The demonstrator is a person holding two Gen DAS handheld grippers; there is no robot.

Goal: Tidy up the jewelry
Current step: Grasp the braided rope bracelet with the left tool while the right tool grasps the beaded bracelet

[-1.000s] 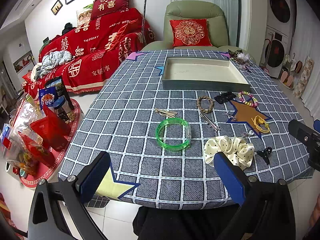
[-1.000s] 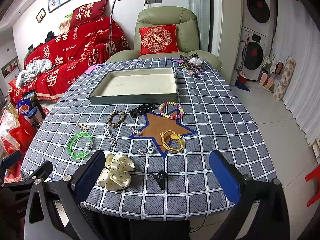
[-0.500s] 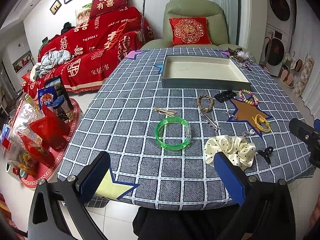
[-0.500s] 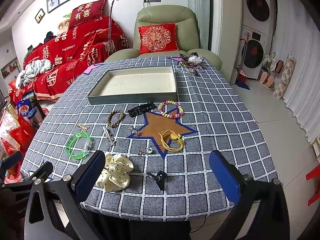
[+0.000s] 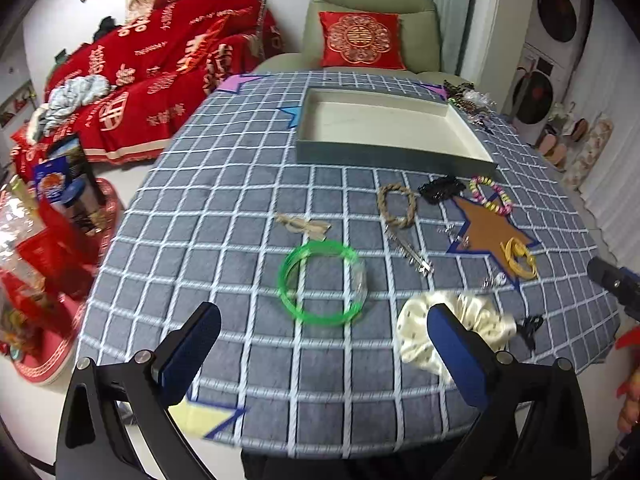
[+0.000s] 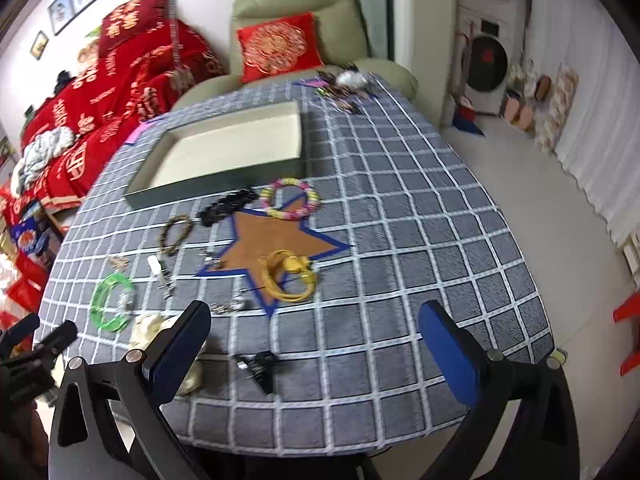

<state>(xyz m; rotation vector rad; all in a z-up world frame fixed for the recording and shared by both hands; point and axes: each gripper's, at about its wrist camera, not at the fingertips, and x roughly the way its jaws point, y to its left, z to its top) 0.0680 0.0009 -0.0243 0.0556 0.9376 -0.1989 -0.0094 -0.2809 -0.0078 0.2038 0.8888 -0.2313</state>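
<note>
A grey tray (image 5: 394,158) (image 6: 216,188) with a cream, bare floor stands at the far side of the checked tablecloth. Loose pieces lie before it: a green bangle (image 5: 322,282) (image 6: 110,302), a rope bracelet (image 5: 396,205) (image 6: 176,233), a black hair clip (image 5: 440,189) (image 6: 228,206), a pastel bead bracelet (image 5: 491,195) (image 6: 289,198), a yellow cord (image 5: 519,263) (image 6: 288,276), a cream dotted scrunchie (image 5: 472,326) (image 6: 150,328) and a small black claw clip (image 6: 258,366). My left gripper (image 5: 320,344) hangs open just short of the bangle. My right gripper (image 6: 316,340) is open above the claw clip.
A heap of more trinkets (image 5: 468,102) (image 6: 346,84) lies at the table's far right corner. A green armchair (image 5: 368,28) stands behind the table and a red-covered sofa (image 5: 160,72) to the left. Bags and boxes (image 5: 44,240) sit on the floor at left.
Both grippers have moved forward over the table's near edge. The left one closed in on the green bangle; the right one swung rightward and tilted, now over the black claw clip.
</note>
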